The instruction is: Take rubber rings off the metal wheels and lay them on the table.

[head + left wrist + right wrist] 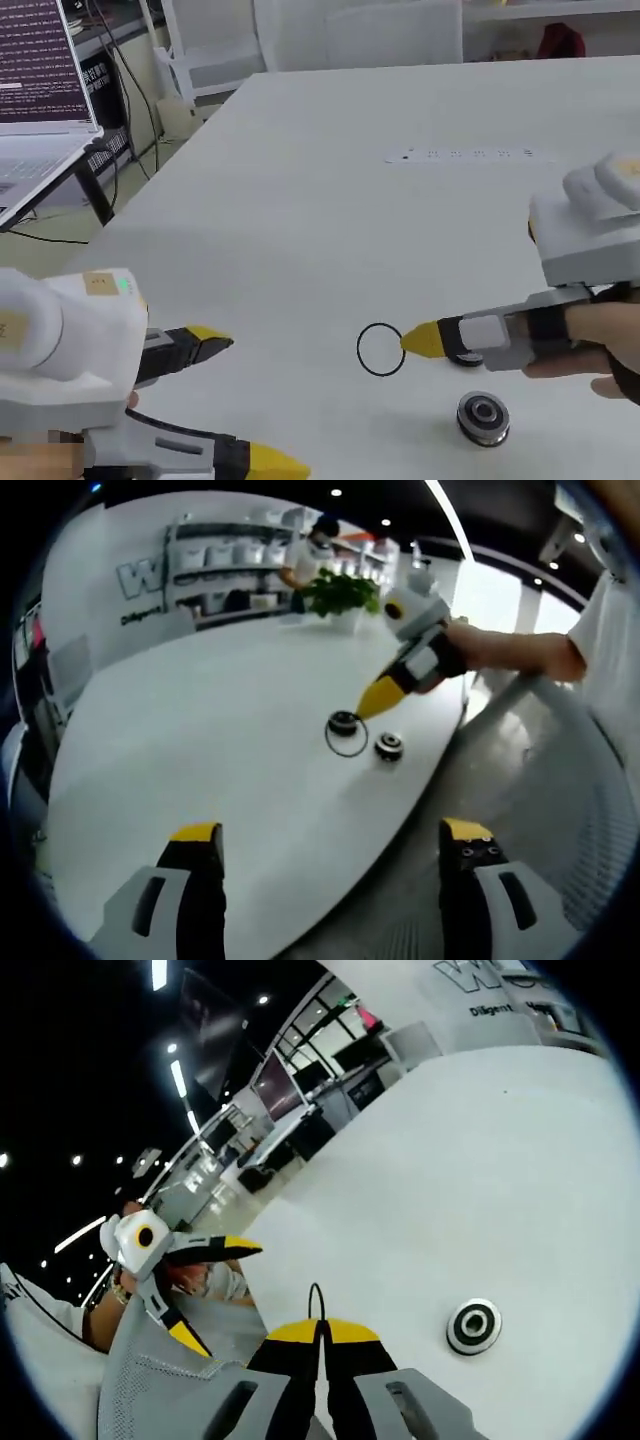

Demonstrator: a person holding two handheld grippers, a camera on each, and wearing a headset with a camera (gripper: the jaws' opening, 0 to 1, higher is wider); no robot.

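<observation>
A thin black rubber ring (359,349) is pinched at its edge by my right gripper (405,342), which is shut on it just above the white table (330,180). In the right gripper view the ring (314,1300) rises as a thin line from the closed yellow tips (318,1335). One metal wheel (466,356) sits partly hidden behind that gripper. A second wheel (484,416), dark-rimmed, lies nearer the front edge, also seen as the wheel (473,1325). My left gripper (245,400) stands open at the lower left, apart from the wheels (388,746) and the ring (346,755).
A laptop (40,90) on a stand sits off the table's left edge with cables below it. A potted plant (345,590) stands at the far end of the table, and a person stands behind it. A printed label (465,154) lies farther back.
</observation>
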